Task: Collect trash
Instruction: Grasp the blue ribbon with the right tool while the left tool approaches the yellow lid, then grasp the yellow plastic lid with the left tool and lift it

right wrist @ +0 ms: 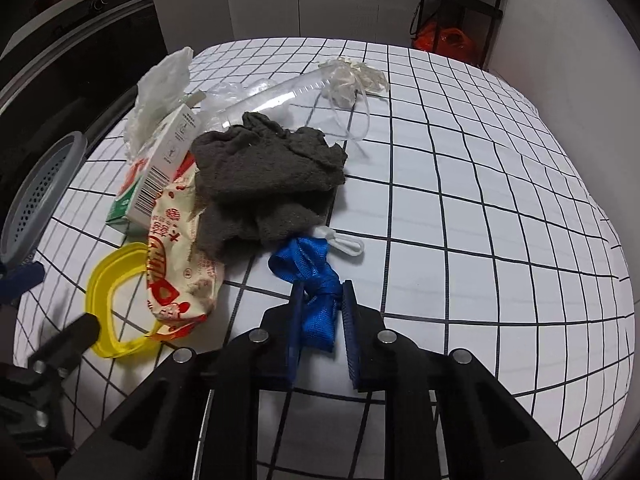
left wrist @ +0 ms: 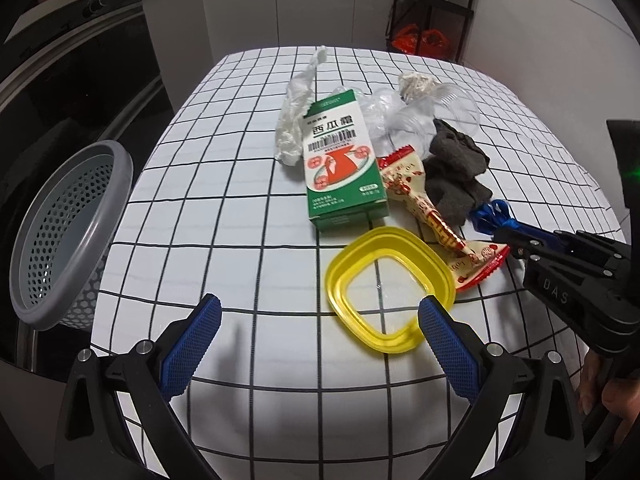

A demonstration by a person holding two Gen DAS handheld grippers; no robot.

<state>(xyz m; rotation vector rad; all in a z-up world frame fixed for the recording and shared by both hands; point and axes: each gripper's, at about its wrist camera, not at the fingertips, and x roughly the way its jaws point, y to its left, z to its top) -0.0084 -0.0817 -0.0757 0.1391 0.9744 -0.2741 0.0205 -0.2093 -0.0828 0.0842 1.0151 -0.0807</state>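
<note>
A pile of trash lies on the checked table (left wrist: 248, 216): a green and white carton (left wrist: 342, 164), a red and cream wrapper (left wrist: 432, 220), a yellow plastic ring (left wrist: 388, 284), a grey cloth (right wrist: 264, 176), clear plastic cups (left wrist: 424, 114) and crumpled white plastic (left wrist: 294, 112). My right gripper (right wrist: 322, 300) is shut on a blue woven strap (right wrist: 316, 284), which lies by the grey cloth; a white clip (right wrist: 346, 242) hangs at its far end. My left gripper (left wrist: 320, 320) is open above the table, its right finger (left wrist: 444, 340) at the yellow ring's near edge.
A grey perforated bin (left wrist: 60, 236) stands off the table's left edge, tilted toward me. Dark oven fronts (left wrist: 72, 68) are behind it. A black shelf with orange bags (left wrist: 420, 40) stands beyond the far edge. A hand (left wrist: 608, 392) holds the right gripper's handle.
</note>
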